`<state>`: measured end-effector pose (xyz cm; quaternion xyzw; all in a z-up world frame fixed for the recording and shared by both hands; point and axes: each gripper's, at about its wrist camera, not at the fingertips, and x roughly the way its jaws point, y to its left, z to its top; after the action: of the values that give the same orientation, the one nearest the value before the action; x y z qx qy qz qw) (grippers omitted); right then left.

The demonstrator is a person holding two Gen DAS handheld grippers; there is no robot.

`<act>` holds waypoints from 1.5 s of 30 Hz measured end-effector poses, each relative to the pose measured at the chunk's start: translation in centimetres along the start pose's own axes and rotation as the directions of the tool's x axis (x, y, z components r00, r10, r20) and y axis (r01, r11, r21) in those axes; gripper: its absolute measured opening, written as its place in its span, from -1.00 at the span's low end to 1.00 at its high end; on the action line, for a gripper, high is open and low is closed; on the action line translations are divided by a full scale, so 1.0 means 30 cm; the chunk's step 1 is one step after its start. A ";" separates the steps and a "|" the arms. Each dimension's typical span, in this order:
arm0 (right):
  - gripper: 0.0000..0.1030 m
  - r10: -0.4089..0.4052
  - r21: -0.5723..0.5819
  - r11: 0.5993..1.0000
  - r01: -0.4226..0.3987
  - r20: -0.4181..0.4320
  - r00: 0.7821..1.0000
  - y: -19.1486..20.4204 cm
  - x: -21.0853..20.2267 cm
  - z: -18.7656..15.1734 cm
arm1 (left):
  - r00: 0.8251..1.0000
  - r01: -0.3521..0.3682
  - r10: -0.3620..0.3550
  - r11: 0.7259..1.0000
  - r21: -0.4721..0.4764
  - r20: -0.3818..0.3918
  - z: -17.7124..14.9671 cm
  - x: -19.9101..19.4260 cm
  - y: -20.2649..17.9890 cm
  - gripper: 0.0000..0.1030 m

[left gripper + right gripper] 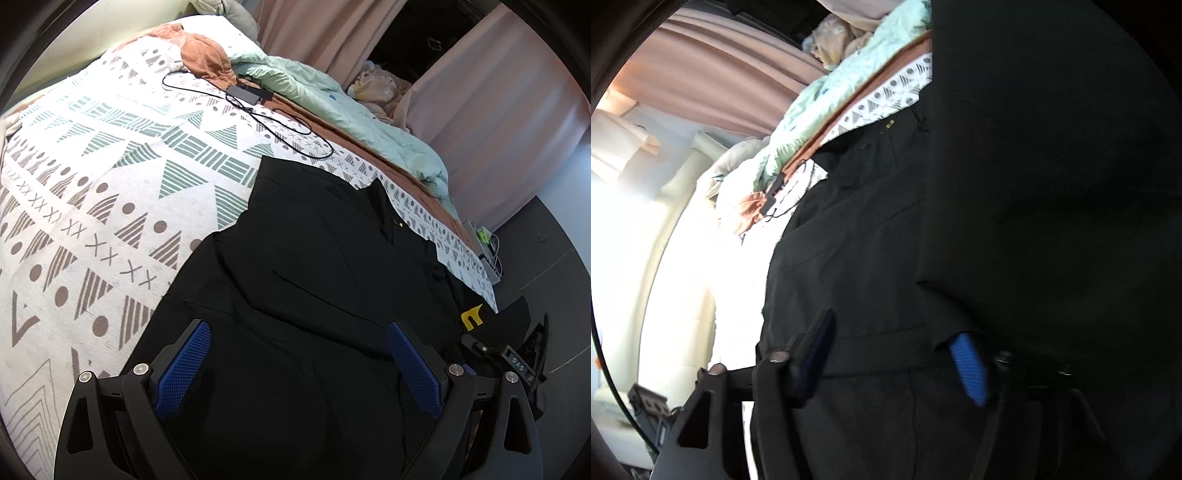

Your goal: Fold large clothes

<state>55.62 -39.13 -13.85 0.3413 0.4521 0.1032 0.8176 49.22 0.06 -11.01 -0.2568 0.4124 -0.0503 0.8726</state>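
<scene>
Patterned white cotton, printed with grey and green triangles, dots and crosses, covers the bed [92, 177] that carries everything here. Black garment [314, 266]: spread over the bed's near corner, collar toward the far edge, with creases and overlapping panels across its upper surface; in the right wrist view a large dark panel of it [1052, 166] rises close to the lens and fills that side. Mint quilt [332, 107]: bunched along the bed's far edge, beyond the garment. Rust-coloured cloth [203, 55]: near the bed's head. Black adapter with looped cable [251, 94]: on the sheet between the rust cloth and the garment. Left tool [299, 354]: fingers spread wide above the garment's near hem, gripping nothing. Right tool [897, 354]: fingers apart, garment fabric draped over one blue pad [969, 369].
</scene>
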 end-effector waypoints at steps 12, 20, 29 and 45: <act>0.29 -0.061 0.263 0.965 0.008 0.194 0.979 -0.200 -0.271 -0.009 | 1.000 -0.018 0.018 0.999 0.031 -0.013 -0.023 0.021 -0.024 0.88; 0.29 -0.173 0.234 0.967 0.102 0.309 0.935 -0.222 -0.255 0.047 | 0.999 -0.033 0.033 0.999 0.007 -0.018 -0.014 0.041 -0.004 0.88; 0.29 -0.023 0.035 0.999 0.017 0.178 0.984 -0.136 -0.031 0.123 | 0.999 -0.042 0.042 0.999 0.019 -0.011 -0.001 0.041 -0.014 0.88; 0.29 -0.072 0.223 0.975 -0.005 0.338 0.938 -0.280 -0.349 0.023 | 1.000 -0.024 0.024 0.999 0.037 -0.004 -0.019 0.020 -0.040 0.88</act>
<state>49.03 -50.70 -12.07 0.4350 0.3168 -0.0228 0.8425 49.33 -1.38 -11.14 -0.2355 0.4164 -0.0479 0.8769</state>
